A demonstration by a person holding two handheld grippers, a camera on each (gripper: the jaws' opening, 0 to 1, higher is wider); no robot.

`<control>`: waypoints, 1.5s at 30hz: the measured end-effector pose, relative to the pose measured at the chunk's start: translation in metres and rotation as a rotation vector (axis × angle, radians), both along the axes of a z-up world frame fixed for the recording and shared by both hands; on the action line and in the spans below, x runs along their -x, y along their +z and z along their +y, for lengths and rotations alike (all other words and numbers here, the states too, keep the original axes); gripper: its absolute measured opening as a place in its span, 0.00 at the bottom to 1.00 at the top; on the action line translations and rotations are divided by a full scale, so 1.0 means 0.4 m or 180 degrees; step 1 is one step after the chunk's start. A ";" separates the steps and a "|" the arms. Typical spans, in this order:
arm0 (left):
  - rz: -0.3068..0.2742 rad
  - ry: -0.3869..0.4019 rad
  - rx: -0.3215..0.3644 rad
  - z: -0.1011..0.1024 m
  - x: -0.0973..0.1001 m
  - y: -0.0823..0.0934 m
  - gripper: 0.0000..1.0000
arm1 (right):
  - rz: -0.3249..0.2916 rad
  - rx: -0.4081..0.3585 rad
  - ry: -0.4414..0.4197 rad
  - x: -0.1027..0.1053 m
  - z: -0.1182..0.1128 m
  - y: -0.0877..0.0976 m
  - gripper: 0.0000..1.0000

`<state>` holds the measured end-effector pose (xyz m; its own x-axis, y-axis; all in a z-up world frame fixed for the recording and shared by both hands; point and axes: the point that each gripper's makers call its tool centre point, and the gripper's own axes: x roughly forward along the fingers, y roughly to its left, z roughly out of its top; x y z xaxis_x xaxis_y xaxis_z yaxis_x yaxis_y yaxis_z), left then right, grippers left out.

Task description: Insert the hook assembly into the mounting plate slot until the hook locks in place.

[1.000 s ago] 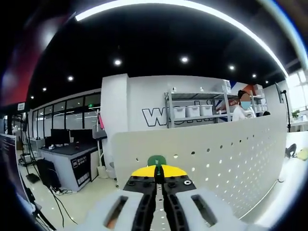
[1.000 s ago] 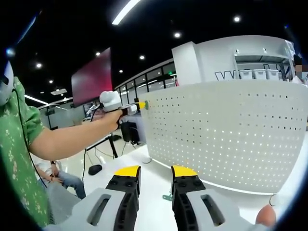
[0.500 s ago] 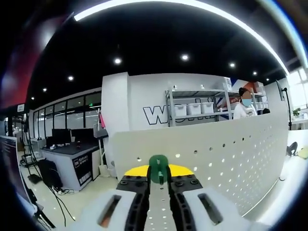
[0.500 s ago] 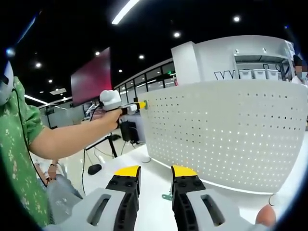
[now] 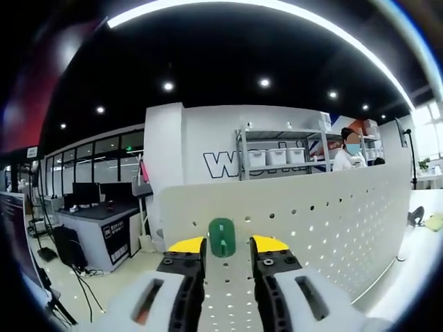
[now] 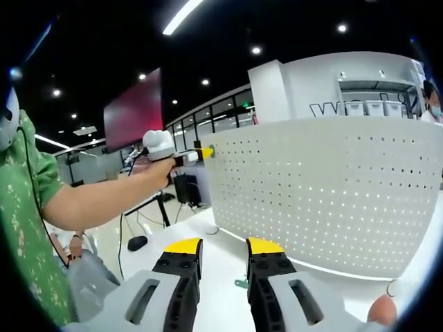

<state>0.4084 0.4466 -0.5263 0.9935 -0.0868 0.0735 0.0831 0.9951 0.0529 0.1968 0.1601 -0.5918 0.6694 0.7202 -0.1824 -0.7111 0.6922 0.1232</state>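
Left gripper view: my left gripper faces the upper edge of the white perforated board, its yellow-tipped jaws spread apart with nothing between them. The green hook sits on the board near its top edge, in the gap between the jaw tips and touching neither. Behind the board stand a metal shelf with bins and a person.

Right gripper view: my right gripper hangs over the white table, jaws parted and empty. A small metal hook lies on the table just beyond the jaw tips. The board stands upright on the table. At its upper left corner I see my left gripper, held by a bare arm.
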 end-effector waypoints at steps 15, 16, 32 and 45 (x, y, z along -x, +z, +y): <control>-0.0007 -0.0055 0.0022 -0.018 0.051 -0.006 0.33 | -0.0028 -0.0017 0.0039 0.001 0.013 0.007 0.24; -0.0008 -0.0063 0.0023 -0.020 0.056 -0.006 0.33 | -0.0028 -0.0017 0.0039 0.001 0.014 0.007 0.24; 0.0005 -0.0252 0.0002 -0.066 0.148 -0.017 0.35 | -0.0054 -0.0034 0.0059 0.018 0.018 0.012 0.24; 0.0049 -0.0462 0.0094 -0.106 0.249 -0.041 0.35 | -0.0053 -0.0037 0.0064 0.031 0.019 0.010 0.24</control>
<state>0.3089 0.4043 -0.5427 0.9717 -0.2276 0.0629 0.2267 0.9737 0.0213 0.1843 0.1676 -0.5879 0.6576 0.7356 -0.1628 -0.7269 0.6763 0.1191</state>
